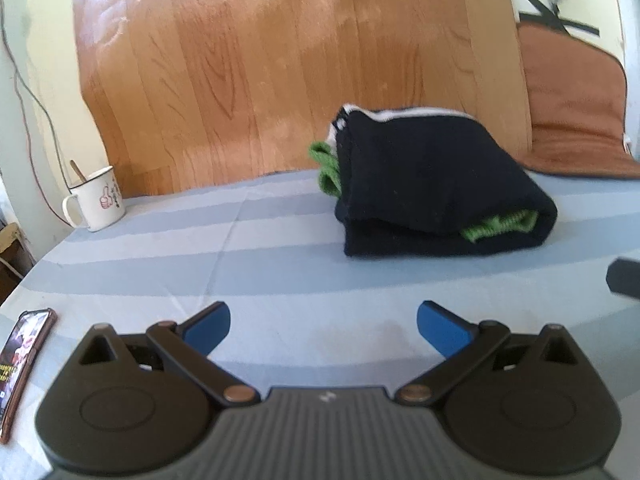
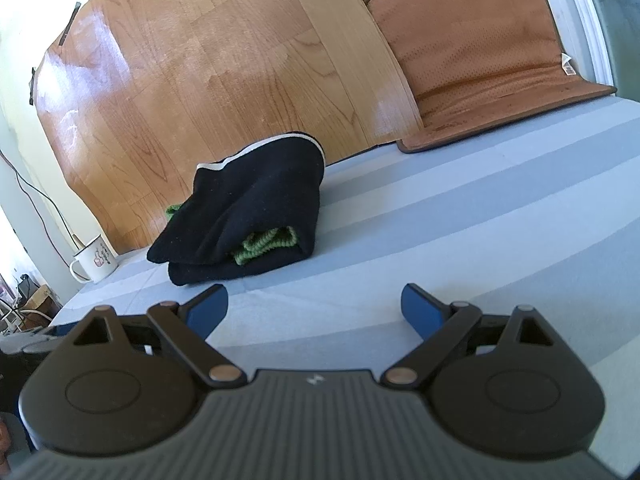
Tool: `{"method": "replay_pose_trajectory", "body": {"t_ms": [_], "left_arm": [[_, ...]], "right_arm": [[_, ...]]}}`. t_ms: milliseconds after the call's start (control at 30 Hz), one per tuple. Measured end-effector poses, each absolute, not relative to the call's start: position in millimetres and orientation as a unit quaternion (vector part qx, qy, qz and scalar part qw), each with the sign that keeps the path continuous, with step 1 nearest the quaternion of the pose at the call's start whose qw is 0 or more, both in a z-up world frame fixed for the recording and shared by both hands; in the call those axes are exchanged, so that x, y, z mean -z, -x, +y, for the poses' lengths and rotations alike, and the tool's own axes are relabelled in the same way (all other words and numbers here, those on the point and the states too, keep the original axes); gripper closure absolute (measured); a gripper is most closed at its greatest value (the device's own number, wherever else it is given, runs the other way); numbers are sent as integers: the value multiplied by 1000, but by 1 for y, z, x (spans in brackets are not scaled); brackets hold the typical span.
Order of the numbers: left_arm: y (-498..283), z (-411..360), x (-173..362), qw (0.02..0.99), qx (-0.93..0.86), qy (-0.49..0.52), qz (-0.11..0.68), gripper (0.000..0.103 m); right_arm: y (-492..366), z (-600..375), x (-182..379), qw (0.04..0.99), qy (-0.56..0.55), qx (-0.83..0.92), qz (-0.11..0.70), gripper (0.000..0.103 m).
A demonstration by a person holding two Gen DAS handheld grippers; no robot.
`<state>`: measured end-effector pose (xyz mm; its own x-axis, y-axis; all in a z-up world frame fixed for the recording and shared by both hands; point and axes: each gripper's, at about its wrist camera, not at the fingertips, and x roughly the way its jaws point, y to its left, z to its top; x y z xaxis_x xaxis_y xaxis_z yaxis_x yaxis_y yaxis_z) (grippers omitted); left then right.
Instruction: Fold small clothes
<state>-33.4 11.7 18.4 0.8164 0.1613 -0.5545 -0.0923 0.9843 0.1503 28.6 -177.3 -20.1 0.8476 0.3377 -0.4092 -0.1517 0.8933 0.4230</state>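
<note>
Surface: pale blue-and-white striped cloth covering the table.
Backdrop: glossy sheet of wood-grain vinyl flooring, taped up against the cream wall.
Right side: brown perforated cushion mat, bent from wall onto table.
Left side: thin dark cable running down the wall.
Light: bright daylight, glare on the vinyl.

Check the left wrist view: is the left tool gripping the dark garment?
No. The left tool is open and empty, short of the folded dark garment lying on the striped cloth.
</note>
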Motion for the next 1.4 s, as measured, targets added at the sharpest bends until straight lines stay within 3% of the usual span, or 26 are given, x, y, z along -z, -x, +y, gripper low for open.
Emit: {"method": "replay_pose_trajectory", "body": {"t_ms": [467,1400], "left_arm": [[28,12,-12,937,-11,-34,349,0],[30,9,-12,937,-7,-40,346,0]], "right_arm": [[-29,-178,21,940,-194,-132,247,8],[-30,-177,21,939,-194,-133,250,8]]}}
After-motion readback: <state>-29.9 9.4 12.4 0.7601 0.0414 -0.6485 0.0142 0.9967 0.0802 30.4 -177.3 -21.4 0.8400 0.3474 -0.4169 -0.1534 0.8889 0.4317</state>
